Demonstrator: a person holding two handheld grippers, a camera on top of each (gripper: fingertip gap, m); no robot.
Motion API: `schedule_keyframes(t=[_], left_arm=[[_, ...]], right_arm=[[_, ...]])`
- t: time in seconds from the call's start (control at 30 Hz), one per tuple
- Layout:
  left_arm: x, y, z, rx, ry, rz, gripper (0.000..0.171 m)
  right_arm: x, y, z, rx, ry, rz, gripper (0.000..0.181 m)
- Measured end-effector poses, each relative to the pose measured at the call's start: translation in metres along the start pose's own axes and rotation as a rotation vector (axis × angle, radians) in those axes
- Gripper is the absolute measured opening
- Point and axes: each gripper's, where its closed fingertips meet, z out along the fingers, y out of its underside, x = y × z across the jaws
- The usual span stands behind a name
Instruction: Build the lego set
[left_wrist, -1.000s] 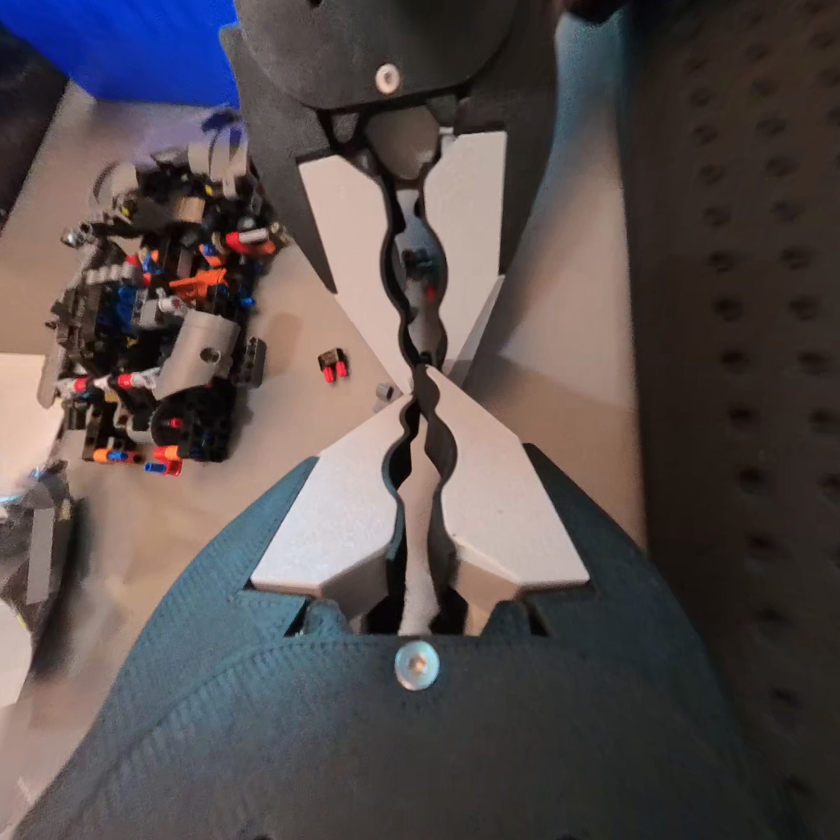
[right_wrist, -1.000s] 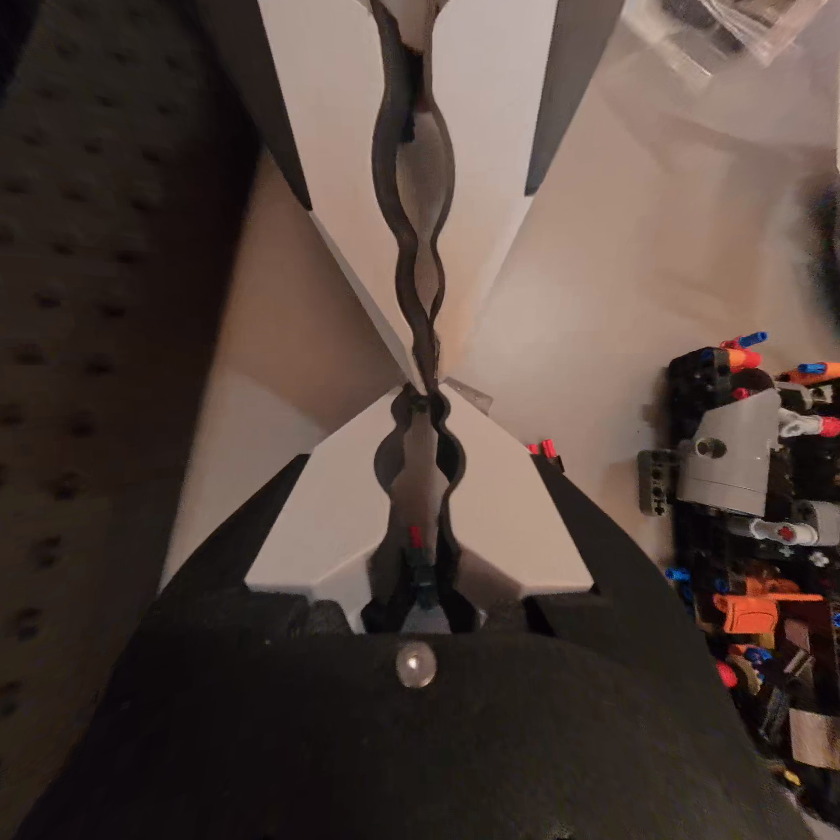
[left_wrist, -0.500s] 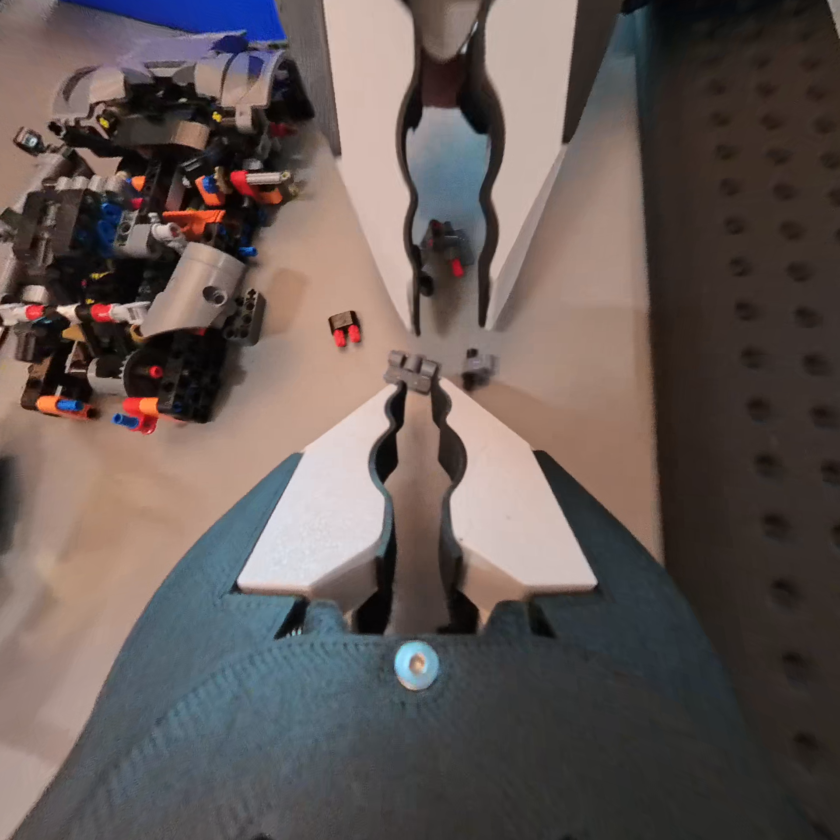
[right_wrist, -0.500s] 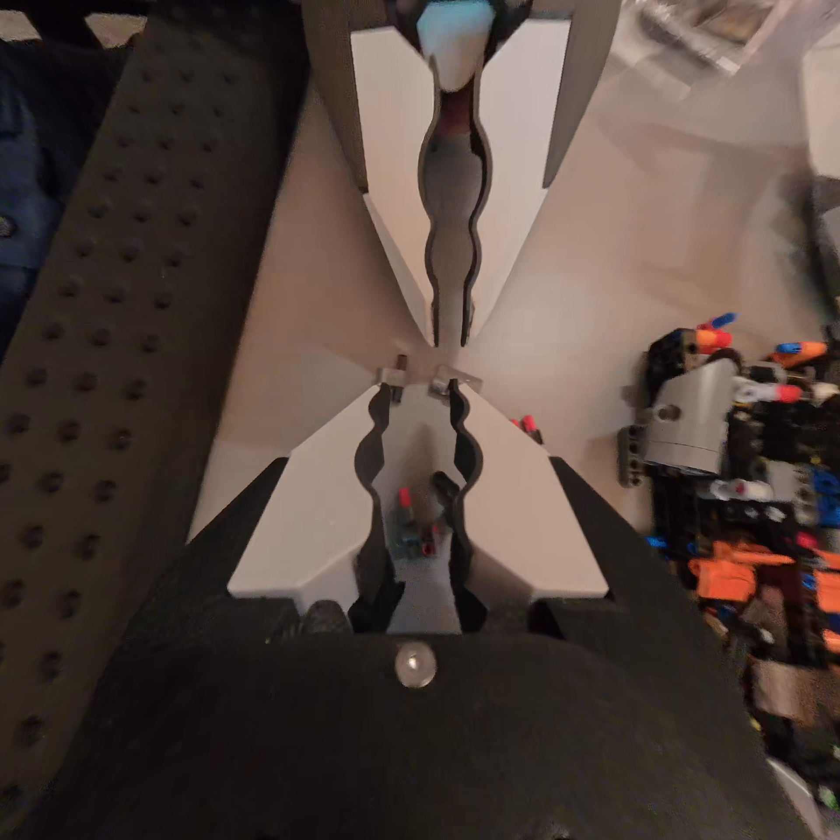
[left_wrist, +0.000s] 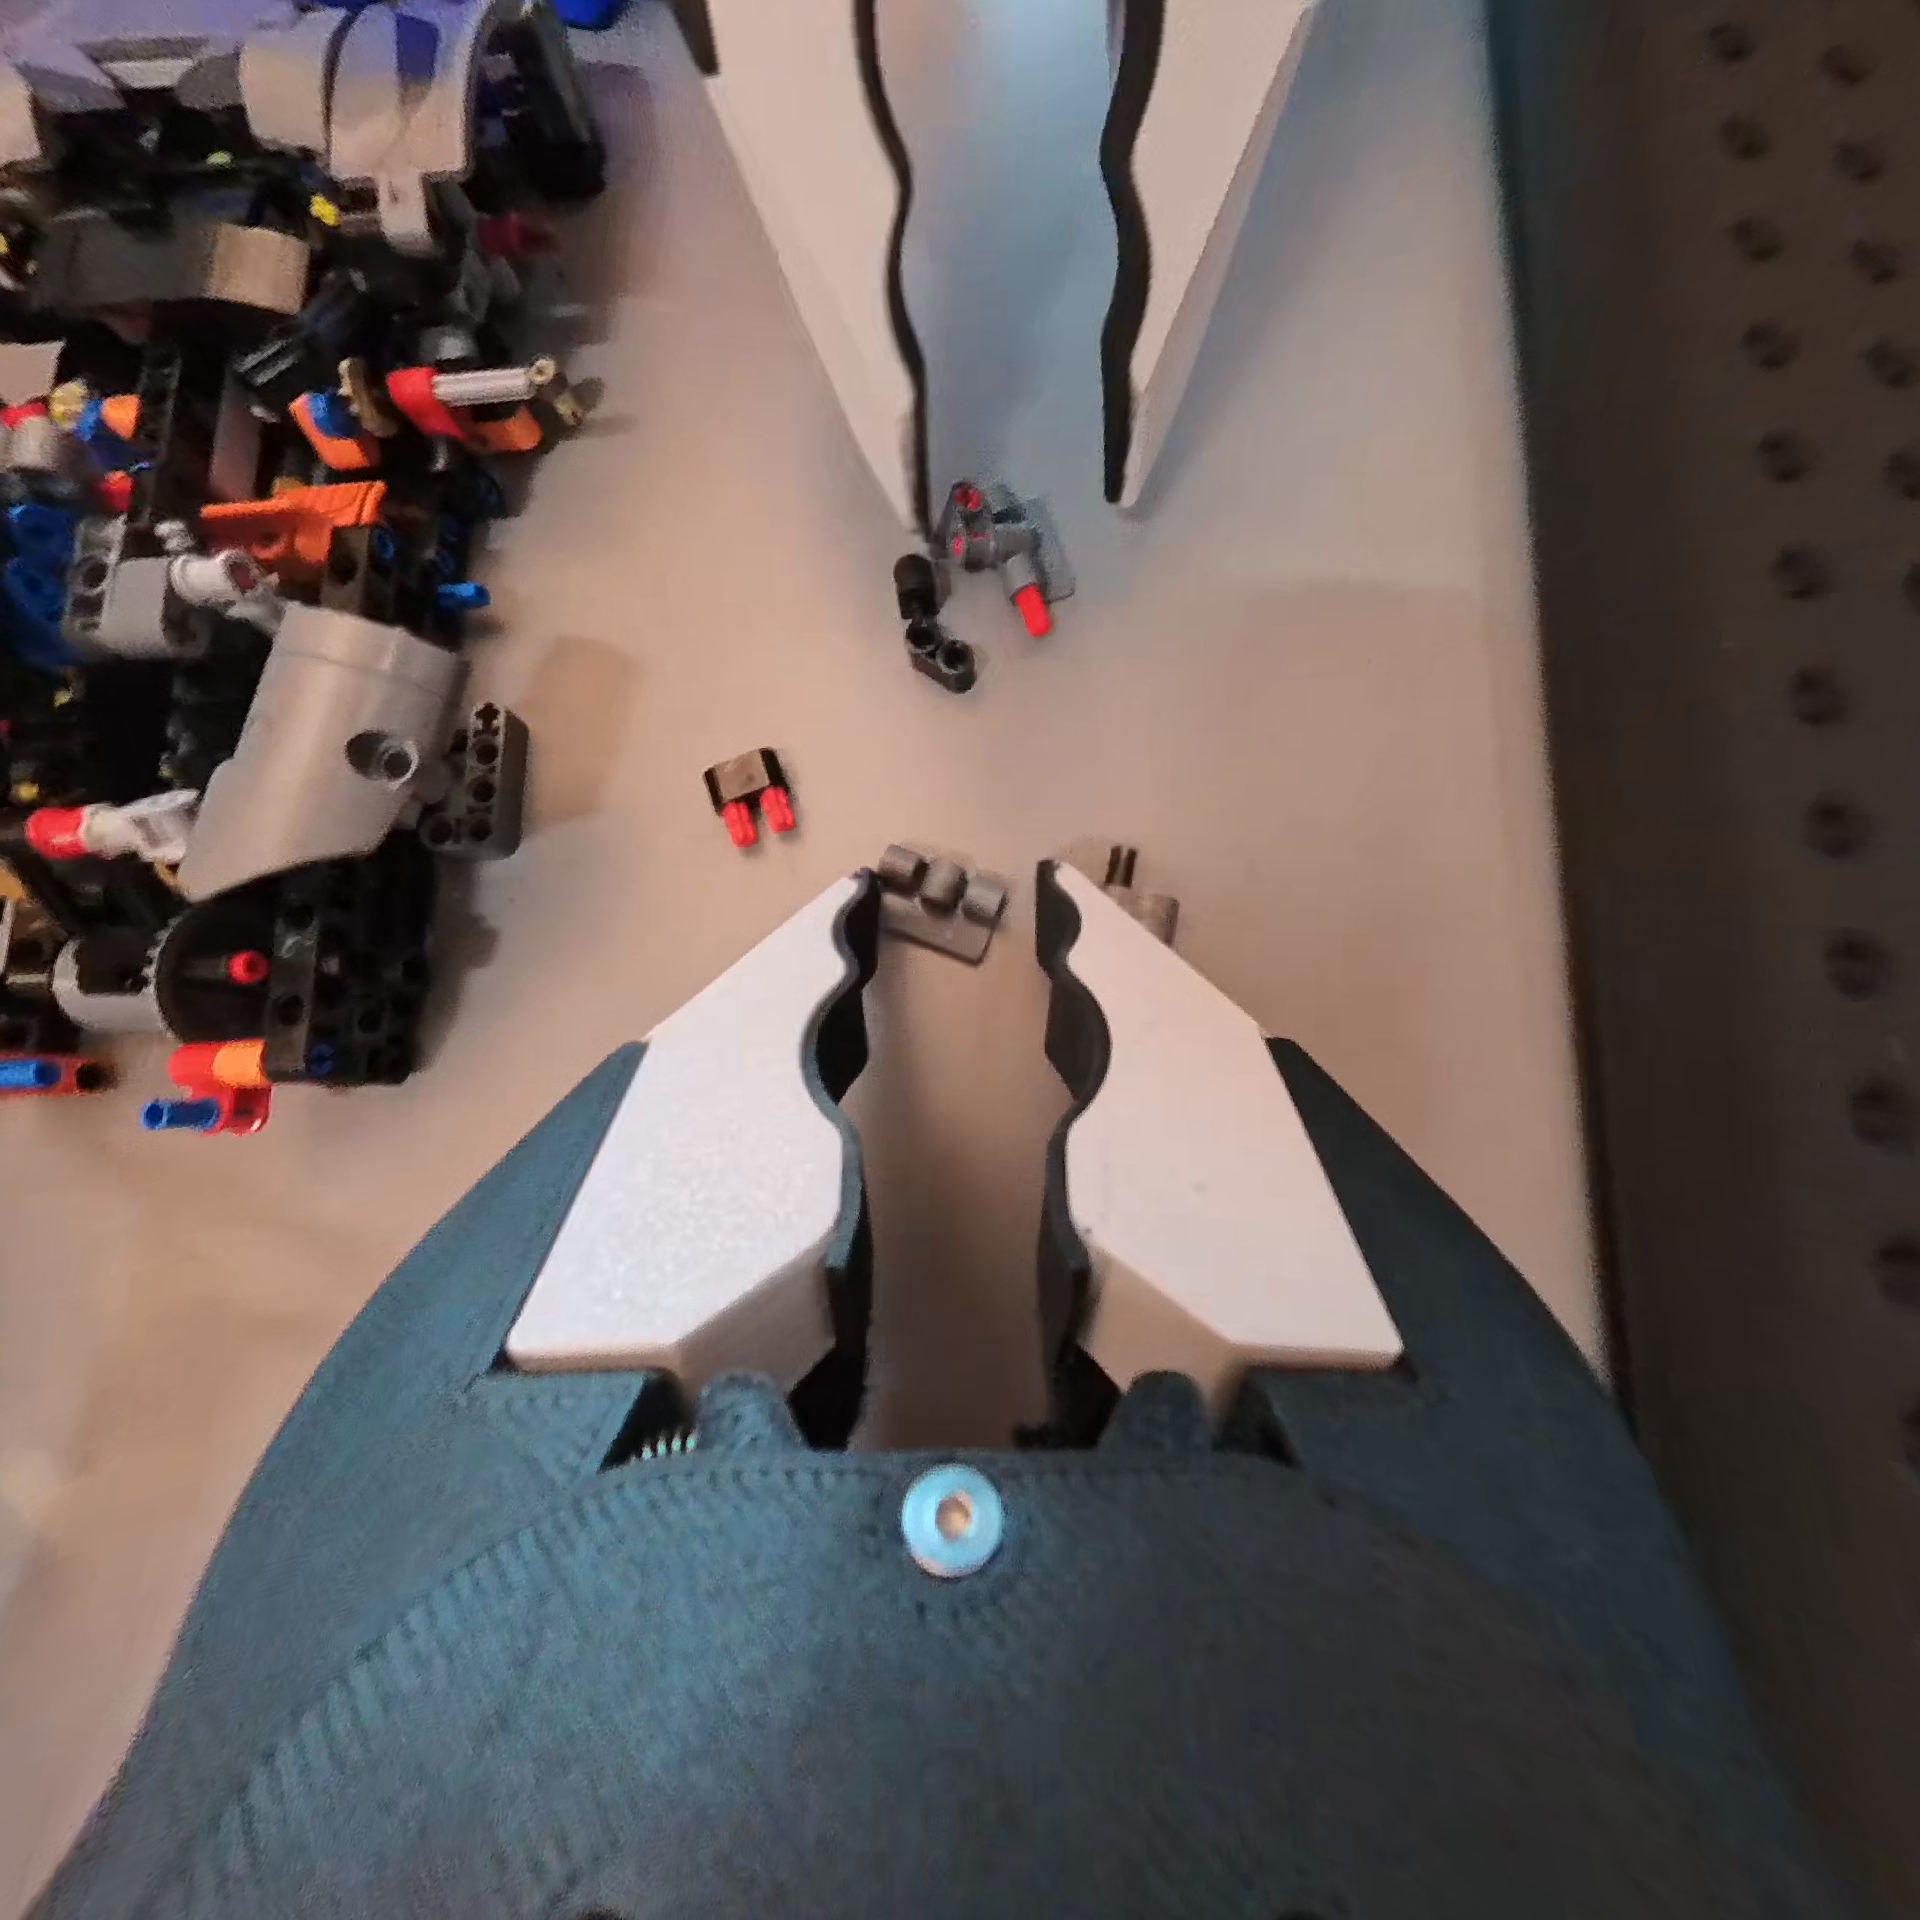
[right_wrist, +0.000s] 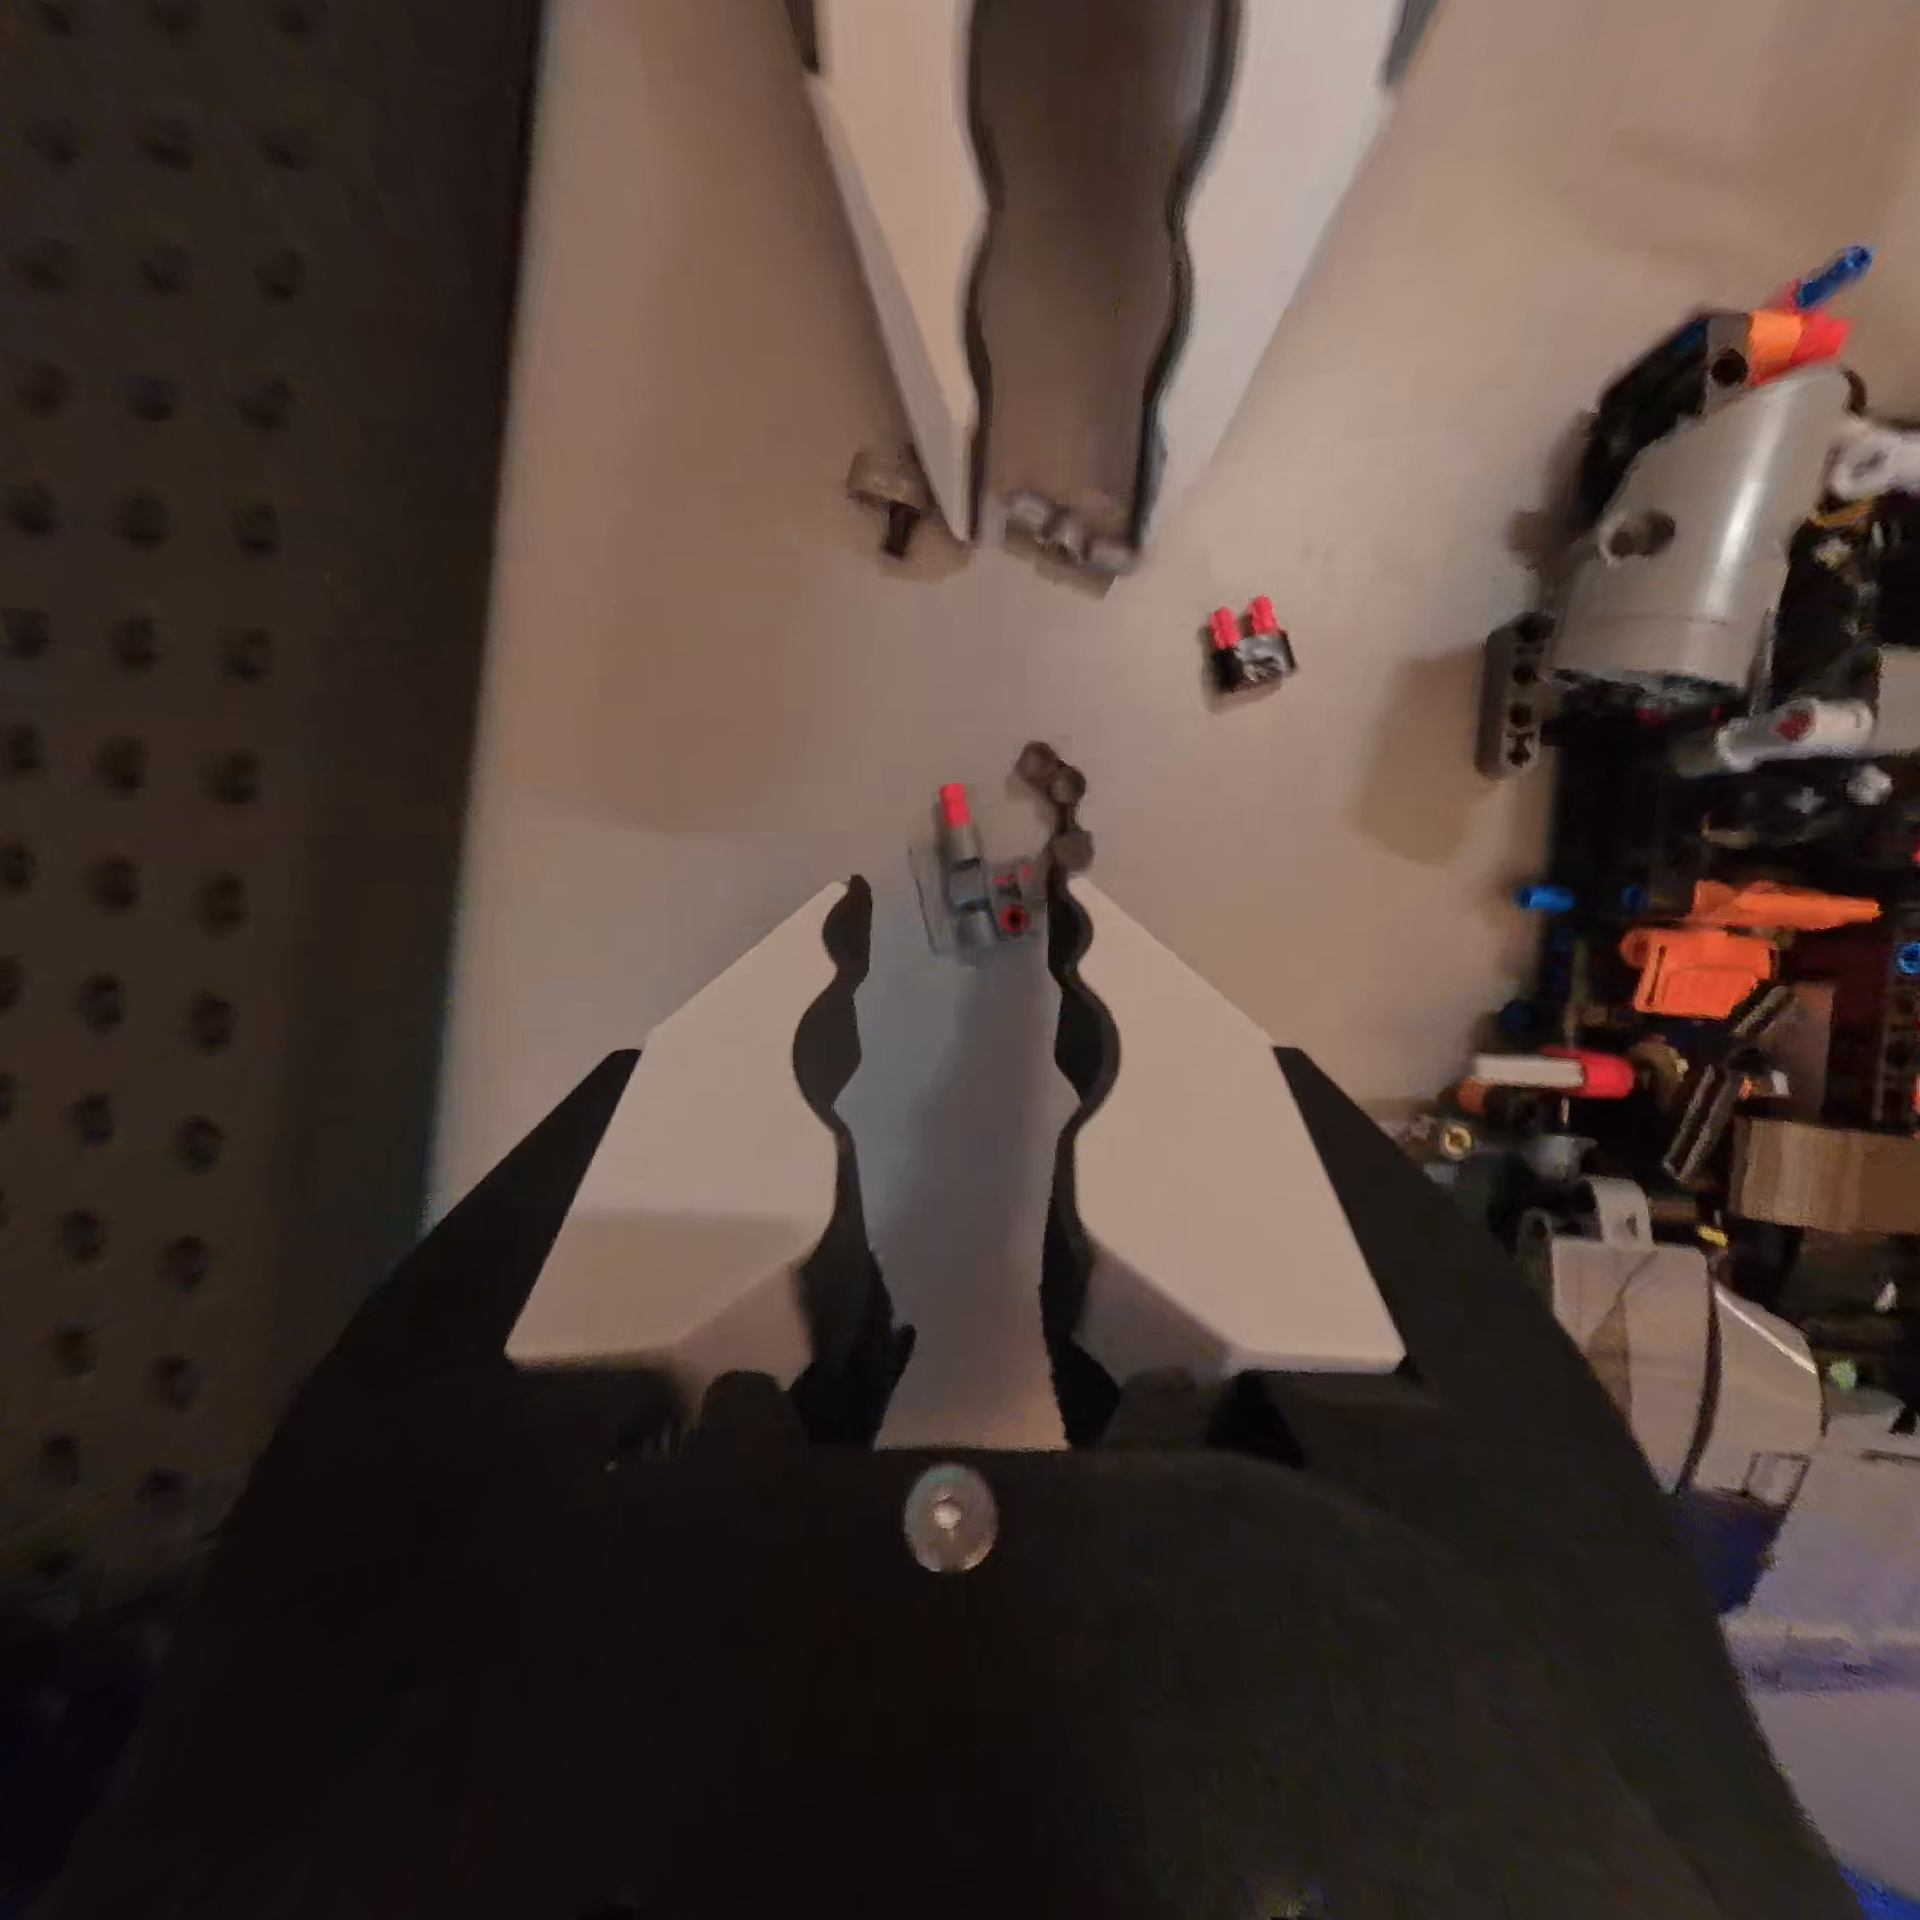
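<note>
My left gripper (left_wrist: 951, 883) is open and empty, low over the table. A small grey piece with three bumps (left_wrist: 940, 899) lies between its tips, and a small grey pin piece (left_wrist: 1138, 894) lies by its right finger. My right gripper (right_wrist: 956, 894) faces it, open and empty. A grey piece with red pins (right_wrist: 977, 894) and a black connector (right_wrist: 1055, 790) lie at its tips. The right gripper also shows in the left wrist view (left_wrist: 1018, 504), and the left gripper in the right wrist view (right_wrist: 1049, 530). A black piece with two red pins (left_wrist: 750, 795) lies loose between the grippers and the model.
The partly built lego model (left_wrist: 260, 623), black, grey, orange and blue, fills one side of the table; it also shows in the right wrist view (right_wrist: 1714, 727). A dark studded mat (left_wrist: 1745, 727) runs along the other side, seen too in the right wrist view (right_wrist: 208, 623). There is about 7 cm between the tips of the two grippers.
Both grippers were shut tip to tip. They have opened and drawn apart, and the small pieces now lie loose on the table between them.
</note>
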Motion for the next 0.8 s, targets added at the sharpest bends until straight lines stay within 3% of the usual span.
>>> schedule_keyframes(t=[0.1, 0.17, 0.4, 0.53, 0.57, 0.6, 0.67, 0.73, 0.8], left_arm=[[0.002, -0.003, 0.006, -0.017, 0.009, 0.023, 0.016], [-0.005, -0.002, 0.005, -0.038, -0.042, 0.041, 0.0], [-0.013, 0.001, -0.007, -0.045, -0.099, 0.065, 0.0], [-0.022, -0.01, -0.038, 0.075, -0.097, -0.008, 0.0], [-0.023, -0.007, -0.043, 0.073, -0.086, -0.031, 0.002], [-0.023, 0.0, -0.046, 0.054, -0.076, -0.053, 0.018], [-0.017, 0.013, -0.044, 0.0, -0.013, -0.091, 0.03], [-0.011, 0.008, -0.04, 0.022, 0.006, -0.072, 0.031], [-0.008, 0.015, -0.028, -0.055, 0.005, -0.036, 0.033]], right_arm=[[0.002, 0.004, 0.006, -0.045, 0.025, -0.002, 0.019], [0.006, 0.003, 0.007, -0.034, 0.036, 0.011, 0.019], [0.011, 0.003, 0.01, 0.025, 0.022, 0.016, 0.017], [0.014, 0.004, 0.009, 0.036, 0.034, 0.019, 0.023], [0.015, 0.004, 0.008, 0.038, 0.043, 0.018, 0.023], [0.016, 0.004, 0.007, 0.047, 0.046, 0.014, 0.023], [0.015, 0.0, 0.005, 0.069, 0.046, 0.0, 0.022], [0.014, -0.002, 0.005, 0.076, 0.048, -0.01, 0.022], [0.014, -0.001, 0.005, 0.077, 0.051, -0.017, 0.022]])
